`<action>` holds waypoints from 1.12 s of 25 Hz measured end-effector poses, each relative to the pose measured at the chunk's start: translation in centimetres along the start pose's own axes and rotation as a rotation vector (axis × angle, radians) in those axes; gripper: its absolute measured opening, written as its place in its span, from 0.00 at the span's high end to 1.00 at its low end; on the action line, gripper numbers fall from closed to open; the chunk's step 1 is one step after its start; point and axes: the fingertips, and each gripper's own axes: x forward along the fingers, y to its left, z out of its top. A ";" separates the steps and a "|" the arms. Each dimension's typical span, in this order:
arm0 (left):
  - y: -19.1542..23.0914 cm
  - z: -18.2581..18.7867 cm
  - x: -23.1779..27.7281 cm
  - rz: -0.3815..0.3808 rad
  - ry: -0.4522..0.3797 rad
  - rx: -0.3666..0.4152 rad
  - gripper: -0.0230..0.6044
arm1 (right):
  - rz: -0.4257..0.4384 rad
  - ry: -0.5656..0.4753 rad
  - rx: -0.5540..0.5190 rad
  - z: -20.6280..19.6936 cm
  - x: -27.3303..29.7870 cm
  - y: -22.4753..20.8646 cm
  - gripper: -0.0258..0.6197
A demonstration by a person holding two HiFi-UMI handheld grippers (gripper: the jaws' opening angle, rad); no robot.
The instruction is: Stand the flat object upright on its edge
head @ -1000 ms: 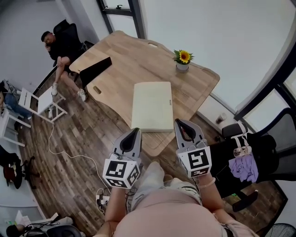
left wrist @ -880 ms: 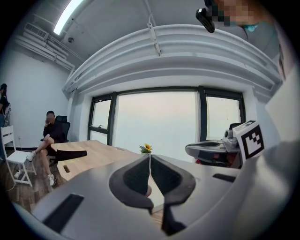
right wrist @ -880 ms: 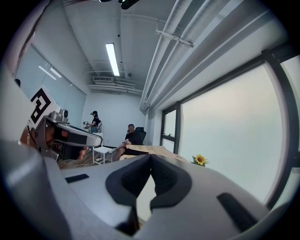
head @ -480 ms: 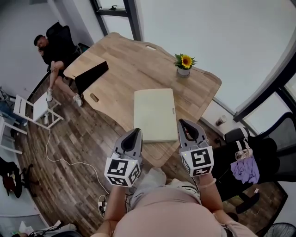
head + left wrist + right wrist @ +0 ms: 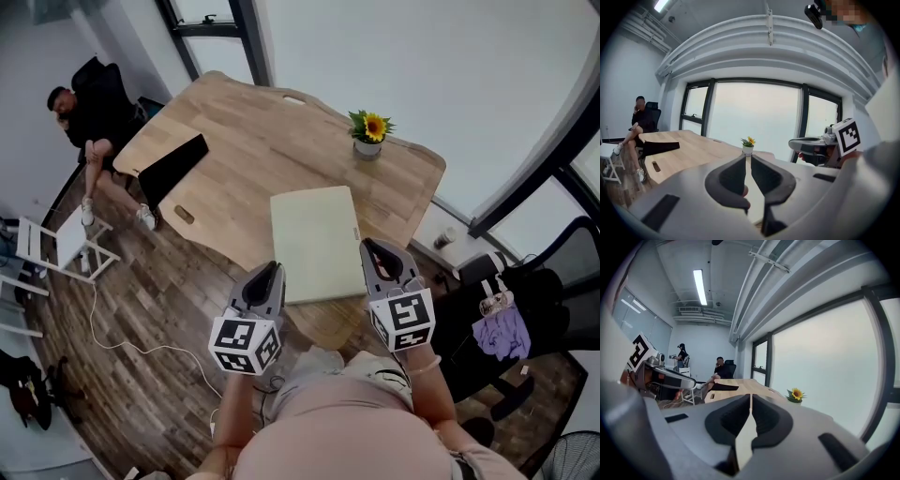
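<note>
A pale cream flat board (image 5: 316, 242) lies flat on the wooden table (image 5: 244, 150), near its front edge. My left gripper (image 5: 269, 272) hovers just off the board's near left corner, jaws shut with nothing between them. My right gripper (image 5: 373, 251) hangs at the board's near right corner, also shut and empty. In the left gripper view the shut jaws (image 5: 747, 161) point along the table toward the flower pot (image 5: 748, 148), and the right gripper (image 5: 820, 143) shows at the right. In the right gripper view the shut jaws (image 5: 751, 399) frame a sliver of the pale board (image 5: 746, 437).
A small pot with a sunflower (image 5: 368, 130) stands at the table's far right. A black flat item (image 5: 172, 167) lies at the table's left edge. A person in black (image 5: 86, 112) sits on a chair beyond the left corner. A black chair with purple cloth (image 5: 502, 328) stands to my right.
Both grippers have moved forward toward the table and now reach the board's near corners. Their jaws stay shut. The board has not moved.
</note>
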 end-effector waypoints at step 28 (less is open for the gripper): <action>6.9 -5.8 9.4 0.044 0.223 -0.180 0.79 | 0.130 0.235 0.069 -8.0 10.4 -4.1 0.81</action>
